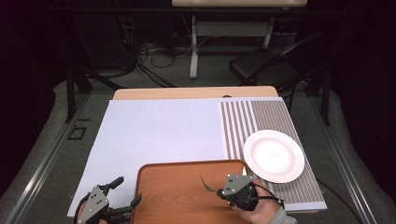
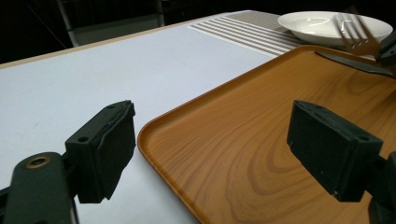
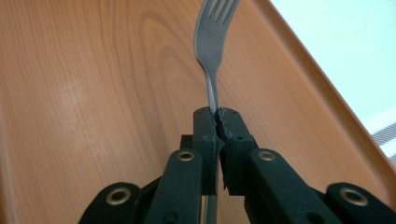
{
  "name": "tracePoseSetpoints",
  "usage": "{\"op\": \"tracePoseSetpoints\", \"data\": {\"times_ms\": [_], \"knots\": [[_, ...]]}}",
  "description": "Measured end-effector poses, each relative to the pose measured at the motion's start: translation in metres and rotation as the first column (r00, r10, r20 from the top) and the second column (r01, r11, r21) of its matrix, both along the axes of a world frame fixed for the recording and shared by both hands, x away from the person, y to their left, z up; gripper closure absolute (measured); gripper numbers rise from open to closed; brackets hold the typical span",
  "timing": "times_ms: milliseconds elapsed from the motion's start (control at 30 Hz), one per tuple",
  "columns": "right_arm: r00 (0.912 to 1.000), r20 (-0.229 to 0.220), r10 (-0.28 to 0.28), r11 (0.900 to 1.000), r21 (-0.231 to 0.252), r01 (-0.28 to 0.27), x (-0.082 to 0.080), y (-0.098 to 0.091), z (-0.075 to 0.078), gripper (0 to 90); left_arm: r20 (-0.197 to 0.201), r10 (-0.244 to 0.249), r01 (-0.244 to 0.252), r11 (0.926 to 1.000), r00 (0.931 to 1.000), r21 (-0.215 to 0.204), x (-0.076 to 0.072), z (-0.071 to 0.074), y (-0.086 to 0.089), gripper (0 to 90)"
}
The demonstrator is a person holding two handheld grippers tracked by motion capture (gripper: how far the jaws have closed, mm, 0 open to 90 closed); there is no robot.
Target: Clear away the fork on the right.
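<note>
Nearest, over tray's (image 1: 187, 196) near-left corner: left gripper (image 1: 122, 193), jaws wide, nothing between, straddling the rim. Farther along tray's near-right part: right gripper (image 3: 218, 128) clamped tight on fork (image 3: 212, 32) handle, tines pointing out over the wood, clear of it. Beyond tray's far-right corner: white plate (image 1: 273, 155) on striped mat (image 1: 261, 116), bare. Judged: fork picked up; placing it remains.

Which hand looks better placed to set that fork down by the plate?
The right. Its hand-held gripper is already shut on the fork, over the tray and nearer the plate. The left hand-held gripper is open at the tray's far corner.
</note>
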State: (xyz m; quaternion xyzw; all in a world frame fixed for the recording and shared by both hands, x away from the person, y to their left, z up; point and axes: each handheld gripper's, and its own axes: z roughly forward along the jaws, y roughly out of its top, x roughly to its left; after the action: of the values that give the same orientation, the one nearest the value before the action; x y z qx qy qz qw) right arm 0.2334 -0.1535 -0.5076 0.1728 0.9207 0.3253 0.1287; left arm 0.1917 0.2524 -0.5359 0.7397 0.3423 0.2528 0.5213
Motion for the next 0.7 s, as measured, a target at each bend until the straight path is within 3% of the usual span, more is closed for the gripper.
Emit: {"op": "tracePoseSetpoints", "data": {"times_ms": [367,700], "knots": [[0.9981,-0.057,0.023,0.9971,-0.071,-0.027,0.007,0.015,-0.031,87.7,0.001,-0.004,0.004,1.0,1.0,0.0,0.0,0.0,0.0,15.6],[0.9977,-0.065,0.018,0.999,-0.04,-0.02,0.008,0.013,-0.032,83.0,0.0,-0.004,0.004,1.0,1.0,0.001,0.0,0.0,0.0,15.6]]}}
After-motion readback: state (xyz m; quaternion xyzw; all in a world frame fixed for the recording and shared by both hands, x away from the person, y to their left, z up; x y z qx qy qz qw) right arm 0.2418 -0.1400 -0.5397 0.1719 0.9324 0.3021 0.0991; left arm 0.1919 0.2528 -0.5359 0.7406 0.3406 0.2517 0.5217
